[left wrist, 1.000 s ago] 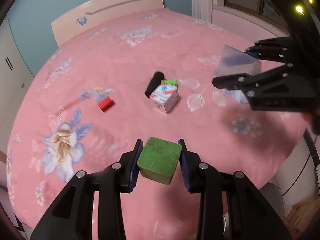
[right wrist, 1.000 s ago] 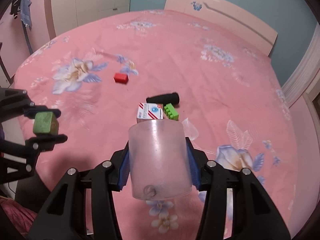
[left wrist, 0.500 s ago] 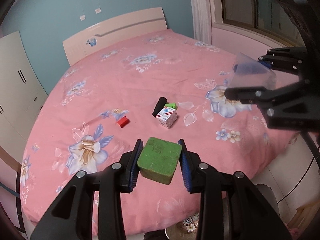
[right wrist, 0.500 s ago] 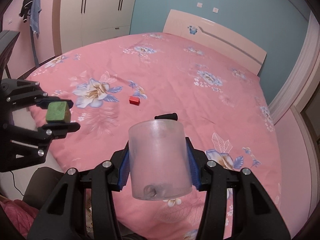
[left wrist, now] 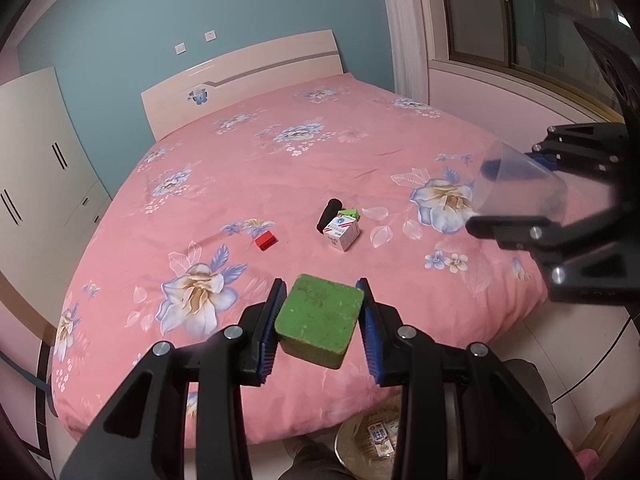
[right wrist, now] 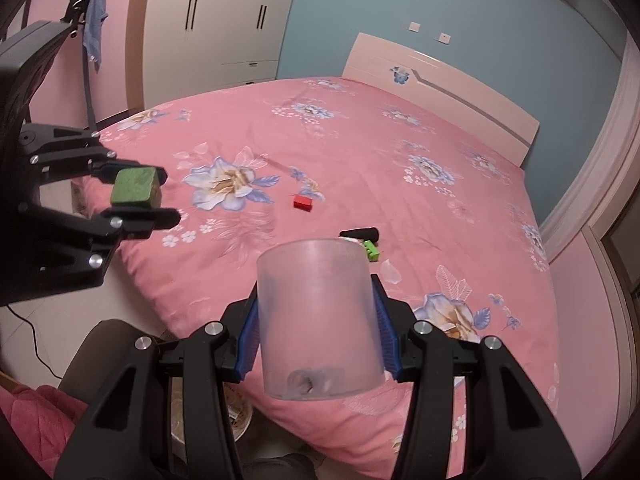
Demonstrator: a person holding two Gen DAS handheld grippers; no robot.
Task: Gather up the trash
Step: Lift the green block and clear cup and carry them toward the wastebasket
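Observation:
My left gripper (left wrist: 320,320) is shut on a green block (left wrist: 318,320), held in the air past the foot edge of the pink bed (left wrist: 280,168). It also shows in the right wrist view (right wrist: 136,194). My right gripper (right wrist: 316,316) is shut on a clear plastic cup (right wrist: 318,320), also off the bed edge; the cup shows in the left wrist view (left wrist: 520,188). On the bed lie a small white carton (left wrist: 341,232), a black cylinder (left wrist: 328,214), a green brick (left wrist: 348,213) and a red block (left wrist: 266,240).
A bin with trash (left wrist: 372,440) stands on the floor below the bed's foot edge, between the grippers. A headboard (left wrist: 240,76) is at the far end, white wardrobes (left wrist: 36,168) to the left, a window (left wrist: 540,20) to the right.
Both grippers have pulled back and risen away from the bed, each still holding its object. The items on the bed look smaller and the bin has come into view below.

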